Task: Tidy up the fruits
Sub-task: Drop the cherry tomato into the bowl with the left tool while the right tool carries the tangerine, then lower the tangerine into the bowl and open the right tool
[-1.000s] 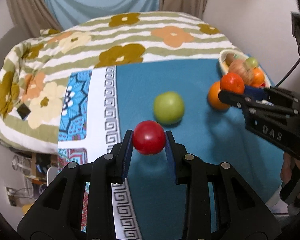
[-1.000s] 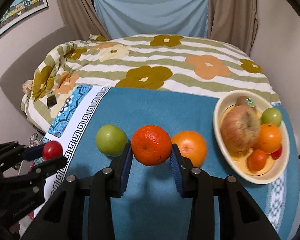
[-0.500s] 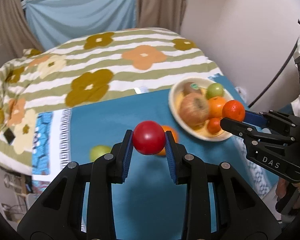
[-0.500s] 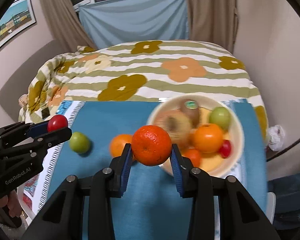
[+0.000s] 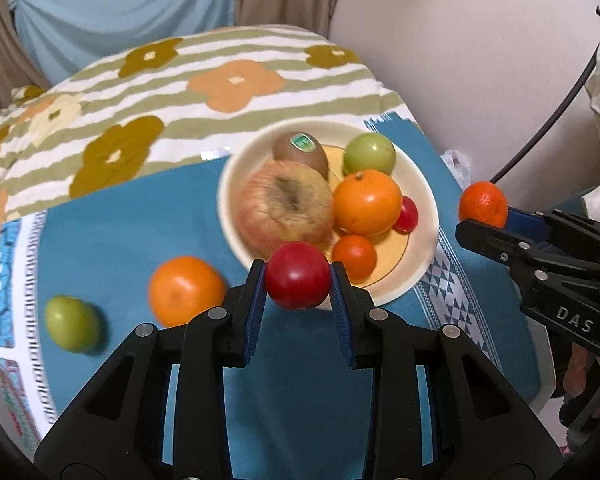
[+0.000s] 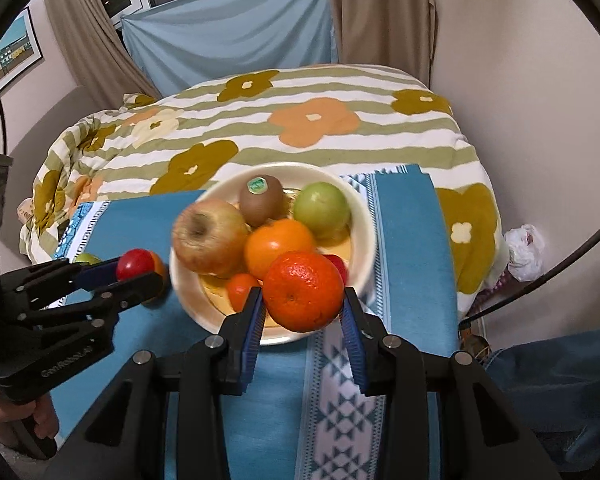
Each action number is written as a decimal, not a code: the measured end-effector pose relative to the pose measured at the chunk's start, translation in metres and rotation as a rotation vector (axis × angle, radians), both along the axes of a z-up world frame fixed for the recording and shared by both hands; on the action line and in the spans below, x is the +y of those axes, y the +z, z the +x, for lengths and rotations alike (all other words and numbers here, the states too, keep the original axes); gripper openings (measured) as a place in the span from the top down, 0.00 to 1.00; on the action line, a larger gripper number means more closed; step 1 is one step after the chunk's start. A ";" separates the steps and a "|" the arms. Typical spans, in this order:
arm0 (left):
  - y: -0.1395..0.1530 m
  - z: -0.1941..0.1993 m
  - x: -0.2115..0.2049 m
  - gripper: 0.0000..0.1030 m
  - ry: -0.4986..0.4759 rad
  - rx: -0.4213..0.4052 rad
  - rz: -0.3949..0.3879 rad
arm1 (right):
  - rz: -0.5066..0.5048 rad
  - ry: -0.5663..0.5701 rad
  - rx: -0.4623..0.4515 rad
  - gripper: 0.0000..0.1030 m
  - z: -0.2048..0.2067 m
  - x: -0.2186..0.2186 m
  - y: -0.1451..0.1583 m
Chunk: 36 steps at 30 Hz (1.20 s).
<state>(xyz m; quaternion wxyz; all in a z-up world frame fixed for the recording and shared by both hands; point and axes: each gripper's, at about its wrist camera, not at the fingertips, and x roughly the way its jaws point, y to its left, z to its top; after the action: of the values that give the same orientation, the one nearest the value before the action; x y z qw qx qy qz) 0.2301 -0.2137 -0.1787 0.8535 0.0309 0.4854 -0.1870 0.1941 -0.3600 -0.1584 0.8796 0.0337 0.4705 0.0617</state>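
Blue cloth, red fruit between left fingers, mandarin between right fingers

Both wrist views over bowl

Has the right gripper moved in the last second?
Yes. The right gripper, shut on the mandarin, has come from the loose fruit on the blue cloth toward the bowl.
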 end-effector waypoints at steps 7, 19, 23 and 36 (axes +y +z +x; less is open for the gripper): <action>-0.020 0.006 -0.020 0.65 0.014 0.026 0.013 | 0.024 0.029 0.014 0.66 0.002 -0.016 -0.016; 0.000 0.001 -0.002 0.00 0.087 -0.020 0.036 | 0.064 0.066 0.022 0.66 0.006 -0.022 -0.022; 0.007 -0.003 0.008 0.00 0.114 -0.030 0.067 | 0.054 0.110 0.020 0.66 0.007 -0.016 -0.021; 0.018 -0.024 0.050 0.00 0.233 -0.036 0.139 | 0.026 0.257 0.044 0.66 0.019 0.008 -0.039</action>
<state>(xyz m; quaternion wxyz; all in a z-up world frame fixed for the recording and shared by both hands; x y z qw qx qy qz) 0.2057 -0.1632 -0.1606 0.8738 0.0365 0.4820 -0.0520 0.2135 -0.3520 -0.1975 0.8534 -0.0144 0.4893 0.1792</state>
